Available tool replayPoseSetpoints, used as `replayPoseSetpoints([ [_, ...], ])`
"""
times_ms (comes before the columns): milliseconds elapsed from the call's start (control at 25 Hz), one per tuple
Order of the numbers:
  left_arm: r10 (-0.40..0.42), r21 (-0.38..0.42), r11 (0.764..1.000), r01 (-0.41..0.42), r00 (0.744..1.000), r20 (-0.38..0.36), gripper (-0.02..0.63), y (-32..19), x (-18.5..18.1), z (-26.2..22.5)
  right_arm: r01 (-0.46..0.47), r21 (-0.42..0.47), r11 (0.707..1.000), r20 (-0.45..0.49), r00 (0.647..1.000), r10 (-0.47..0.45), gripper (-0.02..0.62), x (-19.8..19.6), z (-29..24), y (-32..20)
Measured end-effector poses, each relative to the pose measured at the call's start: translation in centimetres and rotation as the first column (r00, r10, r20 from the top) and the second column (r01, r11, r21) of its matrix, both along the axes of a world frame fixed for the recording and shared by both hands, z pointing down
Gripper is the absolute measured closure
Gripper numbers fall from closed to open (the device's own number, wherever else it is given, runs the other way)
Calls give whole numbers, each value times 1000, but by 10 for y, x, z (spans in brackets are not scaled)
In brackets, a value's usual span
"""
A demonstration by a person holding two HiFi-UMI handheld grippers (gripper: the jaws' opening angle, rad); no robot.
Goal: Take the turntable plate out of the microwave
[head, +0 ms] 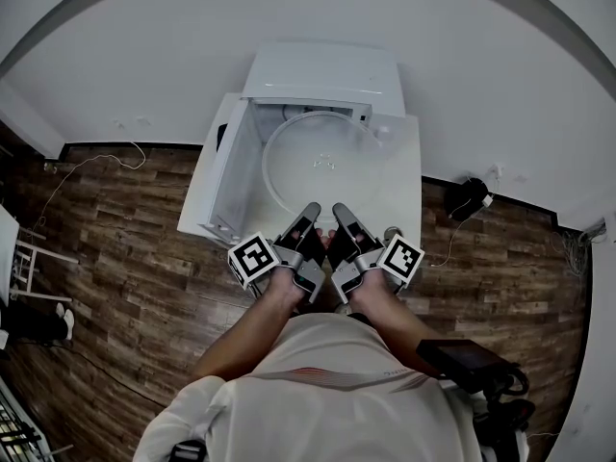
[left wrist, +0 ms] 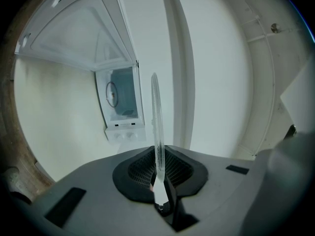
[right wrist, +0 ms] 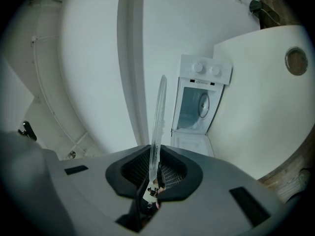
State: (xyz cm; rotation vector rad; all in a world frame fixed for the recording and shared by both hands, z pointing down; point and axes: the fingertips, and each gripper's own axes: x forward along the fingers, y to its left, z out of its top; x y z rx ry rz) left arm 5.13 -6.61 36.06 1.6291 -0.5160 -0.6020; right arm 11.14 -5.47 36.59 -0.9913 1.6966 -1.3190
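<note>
Mid-removal: holding turntable plate (head: pixel 318 162) by its rim, pinched tight in left gripper (head: pixel 310 212) and right gripper (head: pixel 341 210), just in front of open microwave (head: pixel 322 70); next, probably carry level, set down.

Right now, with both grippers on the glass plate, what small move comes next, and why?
Probably lower the plate onto the table: the left gripper and right gripper both pinch its near rim, and it seems clear of the open microwave.
</note>
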Motion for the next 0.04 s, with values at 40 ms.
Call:
replayPoseSetpoints([
  [40, 0, -1, 1000, 0, 1000, 0, 560, 0, 0, 1, 0, 1, 1000, 0, 1000, 0, 552, 0, 0, 0],
])
